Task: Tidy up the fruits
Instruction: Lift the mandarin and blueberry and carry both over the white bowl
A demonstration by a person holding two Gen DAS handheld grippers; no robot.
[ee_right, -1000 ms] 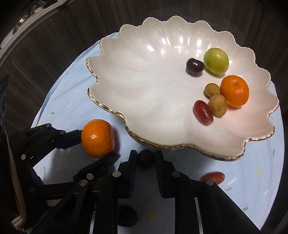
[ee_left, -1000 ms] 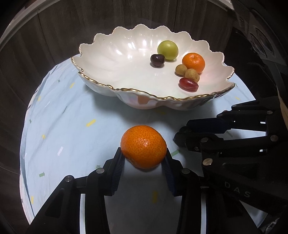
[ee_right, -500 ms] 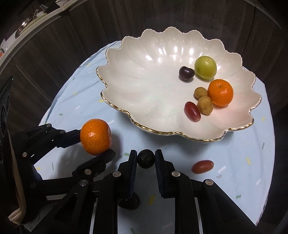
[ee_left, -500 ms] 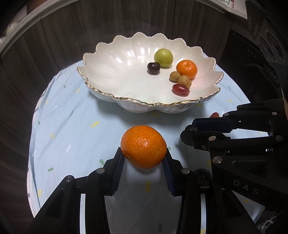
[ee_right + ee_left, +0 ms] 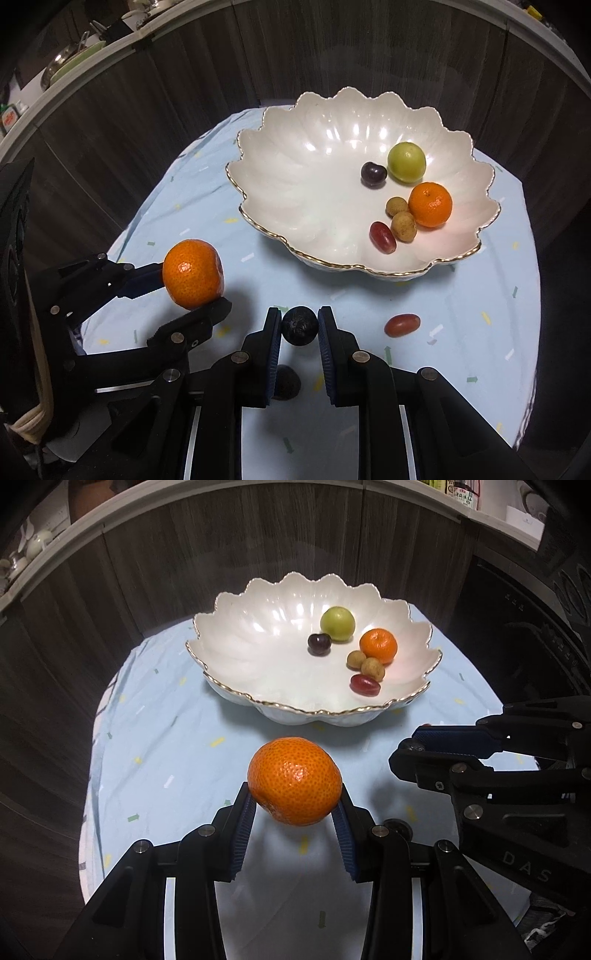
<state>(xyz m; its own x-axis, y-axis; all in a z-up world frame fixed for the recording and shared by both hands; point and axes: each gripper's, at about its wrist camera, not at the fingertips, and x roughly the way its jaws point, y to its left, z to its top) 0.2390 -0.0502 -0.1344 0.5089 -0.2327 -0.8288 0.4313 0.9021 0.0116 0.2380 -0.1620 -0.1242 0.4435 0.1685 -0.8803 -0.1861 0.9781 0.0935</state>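
The left tool pinches a mandarin above the desk, short of the white bowl. Only the right wrist view shows the right tool pressed on a dark round fruit; another dark fruit lies half hidden beneath.

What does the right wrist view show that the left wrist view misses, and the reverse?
Only the right wrist view shows the small dark fruit held in the right gripper, a red grape lying whole on the cloth, and another dark fruit below the jaws. Only the left wrist view shows bottles on the top-right shelf. Both show the scalloped bowl with six fruits, and the mandarin held in the left gripper.
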